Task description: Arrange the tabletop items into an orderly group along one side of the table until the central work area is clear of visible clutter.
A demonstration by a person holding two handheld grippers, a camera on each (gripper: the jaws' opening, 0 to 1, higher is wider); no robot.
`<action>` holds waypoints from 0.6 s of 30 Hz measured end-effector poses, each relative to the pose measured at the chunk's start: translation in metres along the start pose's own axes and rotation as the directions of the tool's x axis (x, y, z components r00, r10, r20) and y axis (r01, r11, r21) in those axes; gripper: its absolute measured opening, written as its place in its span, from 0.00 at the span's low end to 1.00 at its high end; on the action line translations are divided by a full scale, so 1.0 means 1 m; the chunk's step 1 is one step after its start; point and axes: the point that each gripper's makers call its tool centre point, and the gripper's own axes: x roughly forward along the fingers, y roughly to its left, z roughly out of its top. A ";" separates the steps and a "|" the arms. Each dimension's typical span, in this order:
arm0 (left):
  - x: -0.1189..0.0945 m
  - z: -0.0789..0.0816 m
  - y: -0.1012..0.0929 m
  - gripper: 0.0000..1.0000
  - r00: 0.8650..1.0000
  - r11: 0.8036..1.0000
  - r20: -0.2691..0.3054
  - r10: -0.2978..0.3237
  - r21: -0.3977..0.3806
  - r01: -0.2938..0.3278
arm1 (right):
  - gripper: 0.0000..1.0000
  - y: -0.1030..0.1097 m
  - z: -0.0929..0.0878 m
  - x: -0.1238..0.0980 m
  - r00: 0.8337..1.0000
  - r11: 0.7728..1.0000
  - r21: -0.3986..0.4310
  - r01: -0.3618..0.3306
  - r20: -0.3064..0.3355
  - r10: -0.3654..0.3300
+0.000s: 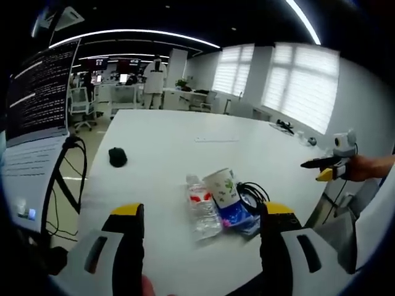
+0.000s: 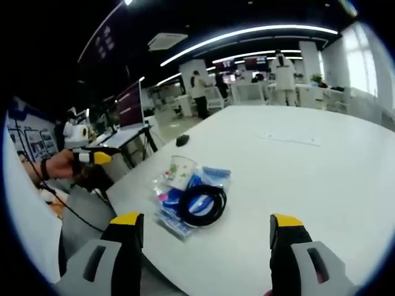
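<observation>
Our left gripper (image 1: 200, 243) has its yellow-tipped black jaws spread wide and holds nothing; same for our right gripper (image 2: 207, 246), wide apart and empty, both hanging above the near edge of the white table (image 1: 166, 145).

Just beyond the left jaws sits the clutter: a clear plastic water bottle with a red label (image 1: 200, 206) lying on its side, a white paper cup with a green print (image 1: 222, 187) tipped against it, a blue plastic packet (image 1: 237, 216) underneath, and a coiled black cable (image 1: 253, 192) on the packet. In the right gripper view the cup (image 2: 181, 171) and the cable (image 2: 202, 203) are in the same pile, close to the table's edge. A small black mouse-like object (image 1: 117, 156) lies apart, near the left edge. A thin flat pale item (image 1: 217, 139) lies toward the table's middle; we cannot tell what it is.

Pile is already near one side, so we judge the job is tidying plus pulling in the strays. For a clean step we take one item at a time: lift the cup first since it leans, grip the bottle across its middle so it doesn't roll, pinch the cable through the whole coil so it stays wound.
</observation>
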 end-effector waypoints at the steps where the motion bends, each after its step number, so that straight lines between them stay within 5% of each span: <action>1: 0.000 -0.001 0.001 0.78 1.000 1.000 -0.004 0.001 0.002 -0.001 | 0.86 0.000 0.000 -0.001 1.000 1.000 0.006 0.002 0.005 -0.002; 18: -0.008 0.004 -0.005 0.81 1.000 1.000 -0.013 -0.016 0.021 0.016 | 0.88 0.001 0.000 -0.007 1.000 1.000 0.027 0.009 0.019 -0.010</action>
